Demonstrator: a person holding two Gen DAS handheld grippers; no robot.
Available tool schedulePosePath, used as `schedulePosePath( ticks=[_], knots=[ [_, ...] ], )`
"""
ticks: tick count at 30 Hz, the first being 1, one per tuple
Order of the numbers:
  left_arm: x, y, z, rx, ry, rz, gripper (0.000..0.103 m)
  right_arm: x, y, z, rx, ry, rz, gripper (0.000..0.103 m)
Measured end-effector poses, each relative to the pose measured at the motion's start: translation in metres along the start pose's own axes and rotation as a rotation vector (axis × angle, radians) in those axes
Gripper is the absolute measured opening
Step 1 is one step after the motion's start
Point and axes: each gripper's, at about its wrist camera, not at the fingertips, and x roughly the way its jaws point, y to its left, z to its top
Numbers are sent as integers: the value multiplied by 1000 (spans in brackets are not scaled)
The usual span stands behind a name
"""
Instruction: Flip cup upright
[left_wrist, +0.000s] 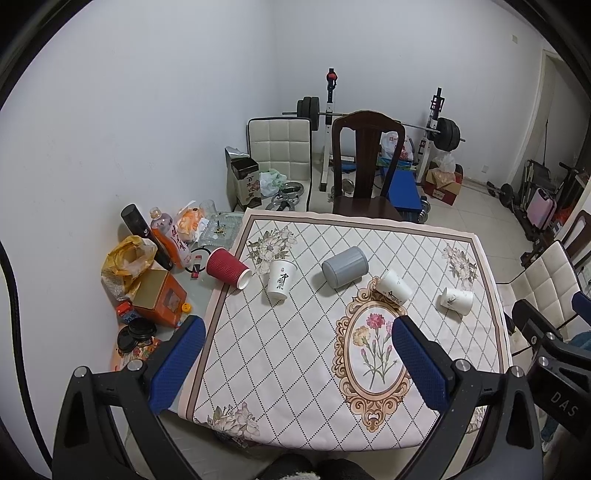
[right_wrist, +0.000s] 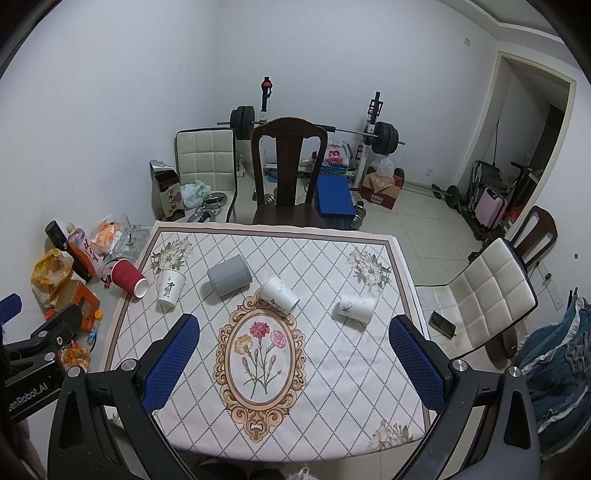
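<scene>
I am holding both grippers up over the near edge of the table (left_wrist: 229, 369), angled down across the patterned cloth. My left gripper (left_wrist: 299, 354) is hanging with its blue-padded fingers (left_wrist: 177, 365) spread wide apart and nothing between them; the left finger is sitting over the cloth's left border, the right one over the oval flower medallion. My right gripper (right_wrist: 293, 354) is doing the same: fingers (right_wrist: 415, 363) spread wide, gripping nothing, framing the medallion from either side.

Reading left to right, the cups are all lying well beyond the fingertips, in a loose row across the middle of the table. The red ribbed cup (left_wrist: 227, 267) is lying on its side at the cloth's left edge, mouth toward me. Just beside it the white cup with black calligraphy (left_wrist: 280, 278) is standing mouth-up, tilted slightly in this view. The grey cup (left_wrist: 345, 266) is lying on its side near centre. The next white cup (left_wrist: 394, 287) is lying tipped at the top of the medallion, and the last white cup (left_wrist: 457, 300) is on its side toward the right.

At the left of the right wrist view, the other gripper's black body is cut off by the frame. The clutter beside the table is too jumbled for me to sort out.
</scene>
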Motion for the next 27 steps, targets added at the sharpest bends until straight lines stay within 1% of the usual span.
schedulePosePath(
  ticks=[5, 6, 9, 12, 14, 15, 19, 20, 22, 24, 25, 26, 27],
  knots=[
    [2, -4, -1, 0, 7, 4, 103, -2, 1, 0, 1, 3, 9, 103],
    [-7, -3, 2, -3, 8, 7, 103, -2, 1, 0, 2, 6, 12, 103],
    [-5, -5, 1, -16, 17, 15, 103, -2, 0, -2, 3, 18, 36, 103],
    [7, -3, -2, -33, 29, 33, 103, 8, -2, -4, -5, 35, 57, 103],
    [18, 0, -4, -50, 46, 44, 103, 29, -1, -4, -16, 58, 70, 103],
    [28, 2, -7, -67, 59, 60, 103, 38, -1, -5, -22, 74, 77, 103],
    [60, 14, -17, -82, 105, 117, 103, 83, 9, -15, -55, 146, 81, 103],
    [76, 18, -21, -82, 140, 142, 103, 99, 13, -20, -65, 173, 76, 103],
    [94, 24, -25, -83, 181, 151, 103, 128, 21, -30, -78, 227, 66, 103],
    [124, 33, -30, -73, 239, 172, 103, 163, 29, -45, -79, 298, 55, 103],
    [131, 35, -32, -67, 249, 175, 103, 174, 37, -50, -82, 324, 52, 103],
    [149, 39, -33, -58, 272, 182, 103, 194, 42, -58, -81, 362, 53, 103],
    [164, 44, -34, -50, 292, 187, 103, 205, 48, -61, -81, 381, 48, 103]
  ],
)
